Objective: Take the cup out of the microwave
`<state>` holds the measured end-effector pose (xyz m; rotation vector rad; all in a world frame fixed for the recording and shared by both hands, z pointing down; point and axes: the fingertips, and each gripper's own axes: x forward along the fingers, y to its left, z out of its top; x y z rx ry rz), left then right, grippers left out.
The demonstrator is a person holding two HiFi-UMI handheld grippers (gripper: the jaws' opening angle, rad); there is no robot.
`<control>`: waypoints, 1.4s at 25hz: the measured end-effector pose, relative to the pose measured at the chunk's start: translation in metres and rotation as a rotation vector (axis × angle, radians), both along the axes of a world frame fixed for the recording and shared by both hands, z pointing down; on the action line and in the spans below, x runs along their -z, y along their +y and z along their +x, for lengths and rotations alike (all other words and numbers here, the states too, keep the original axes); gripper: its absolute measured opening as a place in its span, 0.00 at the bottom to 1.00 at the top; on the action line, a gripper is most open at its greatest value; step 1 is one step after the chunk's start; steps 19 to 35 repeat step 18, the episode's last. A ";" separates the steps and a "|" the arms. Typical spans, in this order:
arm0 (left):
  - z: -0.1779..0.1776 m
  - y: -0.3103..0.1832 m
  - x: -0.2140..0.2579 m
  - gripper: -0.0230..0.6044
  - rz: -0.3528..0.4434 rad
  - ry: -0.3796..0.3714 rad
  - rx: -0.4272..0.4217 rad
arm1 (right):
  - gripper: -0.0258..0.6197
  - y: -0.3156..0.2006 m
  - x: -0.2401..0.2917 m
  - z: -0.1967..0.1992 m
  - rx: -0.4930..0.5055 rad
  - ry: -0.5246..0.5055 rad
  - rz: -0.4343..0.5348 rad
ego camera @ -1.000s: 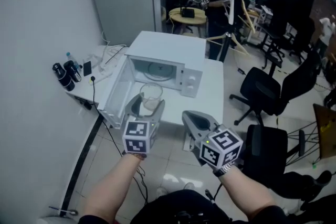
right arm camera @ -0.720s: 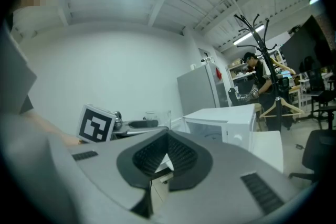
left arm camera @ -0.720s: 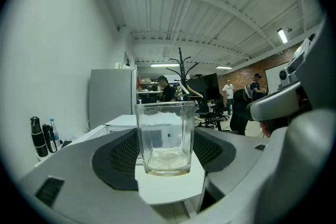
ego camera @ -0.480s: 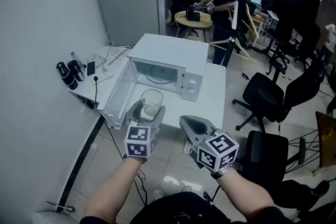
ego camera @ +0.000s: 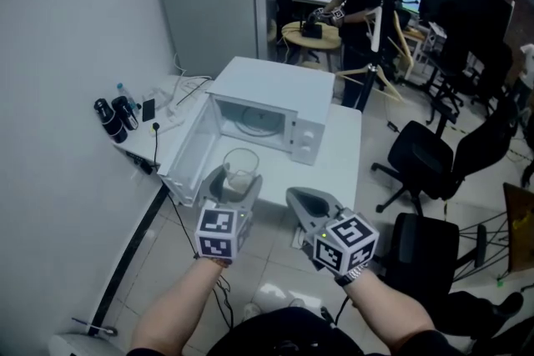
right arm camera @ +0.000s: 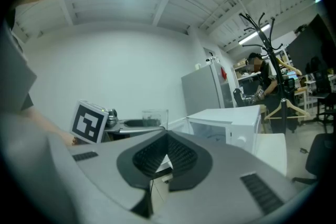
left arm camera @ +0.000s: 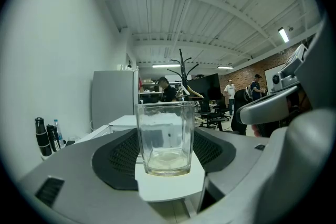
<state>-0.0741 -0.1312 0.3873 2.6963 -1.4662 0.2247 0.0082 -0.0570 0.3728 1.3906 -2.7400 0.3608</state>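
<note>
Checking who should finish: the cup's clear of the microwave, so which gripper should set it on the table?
Left gripper: its jaws grip the cup by the table edge; the right gripper is shut and empty.

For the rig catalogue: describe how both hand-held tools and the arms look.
The left tool and right tool are grey moulded shells with broad rounded jaws lined with dark meshed pads. Each carries a white cube with black square markers at its rear. The forearms are bare, with no sleeves; a thin band circles the right wrist.

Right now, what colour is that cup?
The cup is clear, colourless glass; best seen in the left gripper view.
</note>
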 end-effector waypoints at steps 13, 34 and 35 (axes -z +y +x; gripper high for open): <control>-0.008 0.012 -0.001 0.54 -0.003 -0.003 0.022 | 0.06 0.010 0.000 -0.008 0.028 0.006 0.000; -0.006 0.015 -0.001 0.54 -0.004 -0.003 0.026 | 0.06 0.013 0.000 -0.005 0.030 0.009 0.000; -0.006 0.015 -0.001 0.54 -0.004 -0.003 0.026 | 0.06 0.013 0.000 -0.005 0.030 0.009 0.000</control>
